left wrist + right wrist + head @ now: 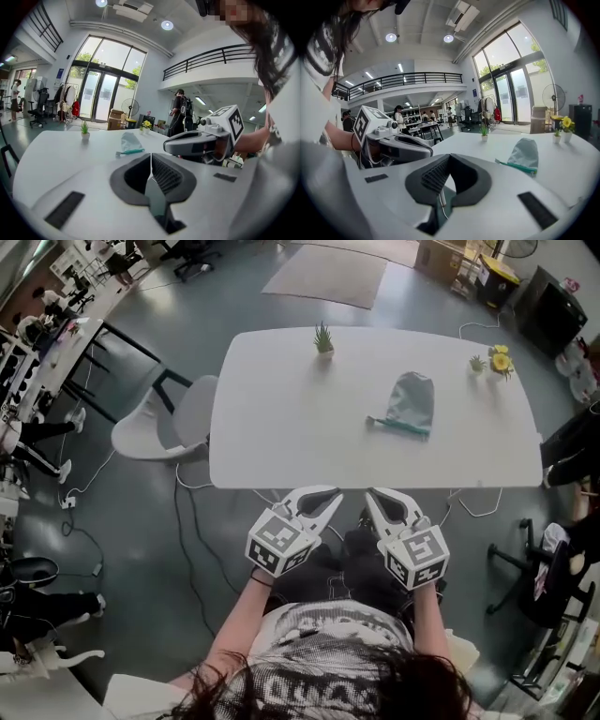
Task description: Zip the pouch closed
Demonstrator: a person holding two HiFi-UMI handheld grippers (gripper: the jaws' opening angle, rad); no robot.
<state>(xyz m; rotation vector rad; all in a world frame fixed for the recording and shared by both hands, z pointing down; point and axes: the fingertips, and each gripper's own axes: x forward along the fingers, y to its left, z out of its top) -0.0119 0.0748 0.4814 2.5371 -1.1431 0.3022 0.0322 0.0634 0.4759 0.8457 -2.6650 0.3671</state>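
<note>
With left gripper (328,499) and right gripper (374,499) fingers shut empty, we'd pin the limp, light pouch (412,399) and pull at its teal zipper edge (398,426), where the slider probably sits.

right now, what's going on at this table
A person holds the left gripper and the right gripper close to their body, at the near edge of a white table. Both are shut and empty. The grey pouch, with its teal zipper edge, lies farther across the table, and neither gripper is touching it.

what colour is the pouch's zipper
Teal zipper on a pale grey-green pouch; head view shows it best.
</note>
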